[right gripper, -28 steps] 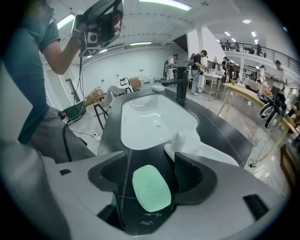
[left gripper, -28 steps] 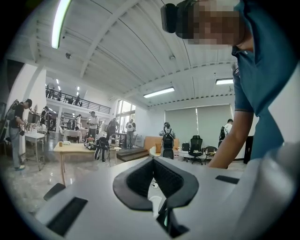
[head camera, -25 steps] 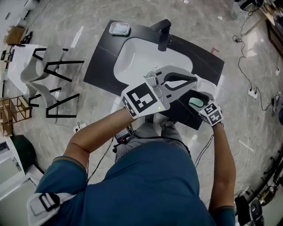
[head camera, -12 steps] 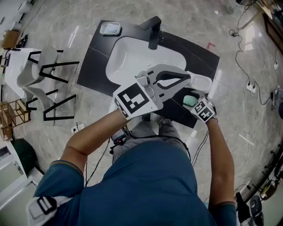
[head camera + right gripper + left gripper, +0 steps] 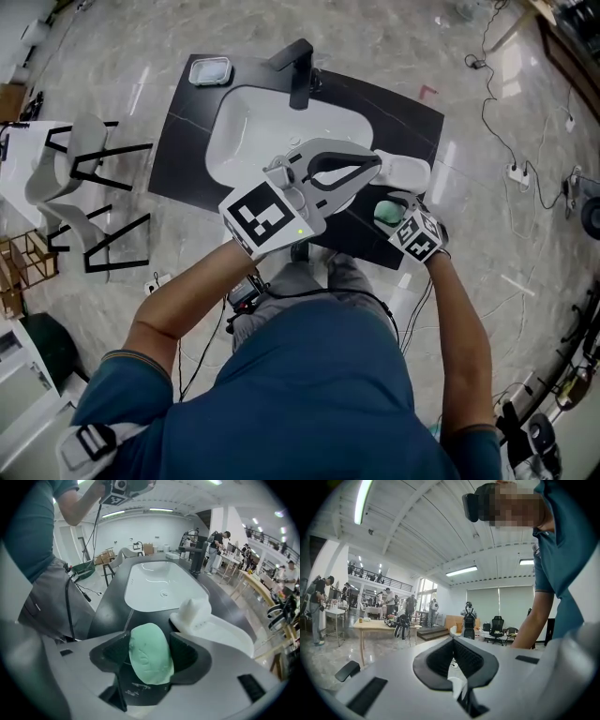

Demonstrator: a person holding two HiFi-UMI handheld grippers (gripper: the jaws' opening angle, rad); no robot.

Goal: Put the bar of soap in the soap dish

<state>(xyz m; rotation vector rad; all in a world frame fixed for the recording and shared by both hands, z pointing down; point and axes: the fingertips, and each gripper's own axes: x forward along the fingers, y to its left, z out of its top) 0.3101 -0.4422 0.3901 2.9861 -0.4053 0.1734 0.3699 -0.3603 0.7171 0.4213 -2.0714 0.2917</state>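
Let the right hand-held gripper, its jaws closing on the bar of soap at lower centre, grip squarely before lifting toward the soap dish.

My left gripper is covering the near rim of the sink basin and the left end of the soap dish. Small tray at the counter's far corner is showing too small to tell its contents.

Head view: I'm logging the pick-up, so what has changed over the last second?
The right tool rolled slightly at the wrist, and its jaws are closing on the bar of soap between them. The left tool stays shut and empty over the sink; the soap dish hasn't moved.
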